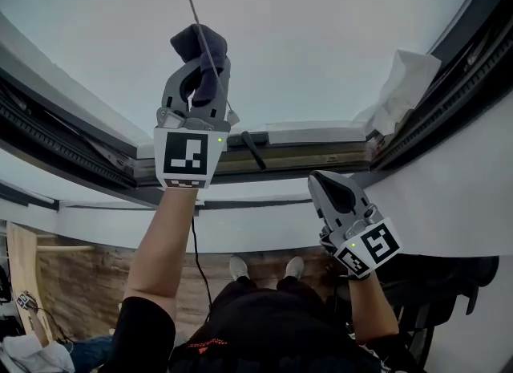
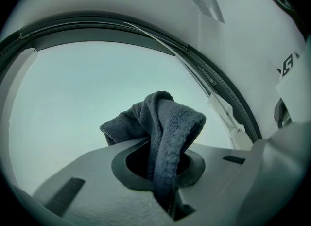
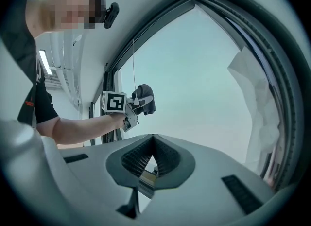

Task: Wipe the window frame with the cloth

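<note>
A person holds the left gripper [image 1: 200, 65] up against the pane [image 1: 321, 34], its jaws clamped on a dark grey cloth [image 1: 196, 42] that bunches out above the tips, near a thin cord [image 1: 192, 2] hanging across the glass. The cloth is off the window frame [image 1: 56, 127], which curves round below and at both sides. The right gripper [image 1: 322, 180] sits lower by the frame's bottom edge, jaws together on nothing. White film [image 1: 405, 83] is crumpled in the frame's right corner
</note>
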`<state>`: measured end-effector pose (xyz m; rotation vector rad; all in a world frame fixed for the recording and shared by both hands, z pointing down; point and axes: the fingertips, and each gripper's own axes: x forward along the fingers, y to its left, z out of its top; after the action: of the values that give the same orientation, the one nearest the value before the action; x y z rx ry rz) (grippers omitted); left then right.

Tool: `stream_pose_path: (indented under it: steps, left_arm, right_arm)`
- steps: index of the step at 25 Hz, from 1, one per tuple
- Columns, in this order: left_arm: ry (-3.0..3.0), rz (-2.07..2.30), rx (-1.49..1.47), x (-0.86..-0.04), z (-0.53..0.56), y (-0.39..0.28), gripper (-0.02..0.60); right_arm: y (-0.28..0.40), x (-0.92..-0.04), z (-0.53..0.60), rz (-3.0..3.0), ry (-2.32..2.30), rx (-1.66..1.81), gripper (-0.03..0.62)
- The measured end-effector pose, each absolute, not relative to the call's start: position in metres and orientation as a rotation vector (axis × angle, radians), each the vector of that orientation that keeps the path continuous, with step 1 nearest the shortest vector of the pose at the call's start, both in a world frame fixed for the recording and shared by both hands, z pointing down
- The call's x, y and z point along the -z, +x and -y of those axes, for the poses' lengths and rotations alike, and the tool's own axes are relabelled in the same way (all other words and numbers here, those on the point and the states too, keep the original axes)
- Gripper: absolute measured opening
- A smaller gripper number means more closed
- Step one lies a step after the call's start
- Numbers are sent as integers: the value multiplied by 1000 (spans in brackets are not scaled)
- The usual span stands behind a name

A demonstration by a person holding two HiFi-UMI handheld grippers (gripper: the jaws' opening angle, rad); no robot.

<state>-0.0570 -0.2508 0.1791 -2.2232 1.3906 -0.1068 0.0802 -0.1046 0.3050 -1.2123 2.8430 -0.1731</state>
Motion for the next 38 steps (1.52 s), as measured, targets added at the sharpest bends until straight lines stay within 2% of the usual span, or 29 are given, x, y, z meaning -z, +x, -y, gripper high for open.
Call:
stream_pose_path:
  steps: [25,38]
  left_arm:
    - [-2404,-1145,52,-195,261,124,43]
    - [-2470,-1006,20,-188,253,199,43]
  right_arm:
    - [197,-318,89,-2729,-1400,196,5]
    - [230,-321,81,-2687,-1454,222,5]
